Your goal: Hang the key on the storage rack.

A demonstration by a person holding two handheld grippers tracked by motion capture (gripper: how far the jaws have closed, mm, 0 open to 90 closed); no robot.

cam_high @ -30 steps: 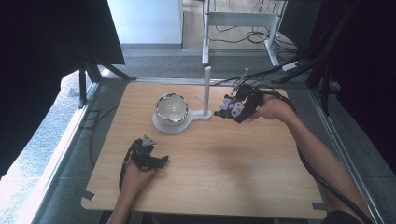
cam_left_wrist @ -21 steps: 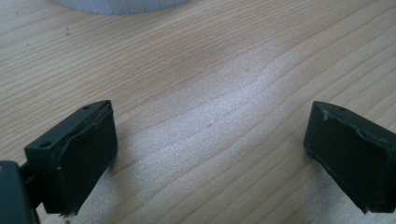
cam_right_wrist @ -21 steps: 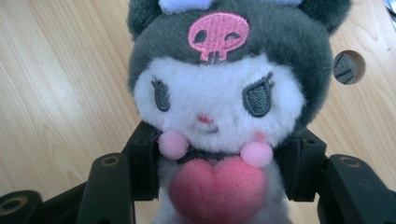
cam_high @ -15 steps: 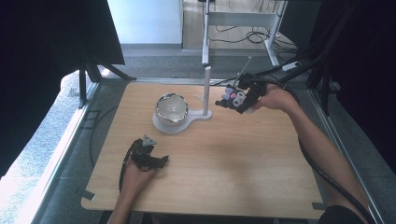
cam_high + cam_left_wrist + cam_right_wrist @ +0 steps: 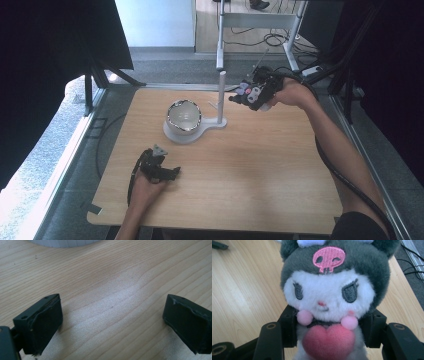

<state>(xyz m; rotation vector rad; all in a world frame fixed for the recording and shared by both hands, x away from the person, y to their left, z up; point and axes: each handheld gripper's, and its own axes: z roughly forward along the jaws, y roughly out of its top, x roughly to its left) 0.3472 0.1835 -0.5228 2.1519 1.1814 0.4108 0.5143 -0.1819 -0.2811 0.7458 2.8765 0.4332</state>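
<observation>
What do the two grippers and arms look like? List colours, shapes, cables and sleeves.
Both grippers are black. The left gripper has blocky, wedge-shaped fingers with worn edges, a grey three-cornered plate on top and a black cable looping beside the wrist. The right gripper carries round markers, and a thick black cable trails along the forearm. Forearms are bare; a dark sleeve starts above the right elbow.

A rectangular table of pale wood (image 5: 260, 170) with rounded corners is seen. On it, a white plastic stand (image 5: 192, 131) is set toward the far side, with a shiny metal bowl (image 5: 183, 115) seated in its round base and a thin white post (image 5: 221, 95) raised upright beside the bowl. Near the front left edge, a black two-jaw gripper (image 5: 172, 172) is rested on the wood.
</observation>
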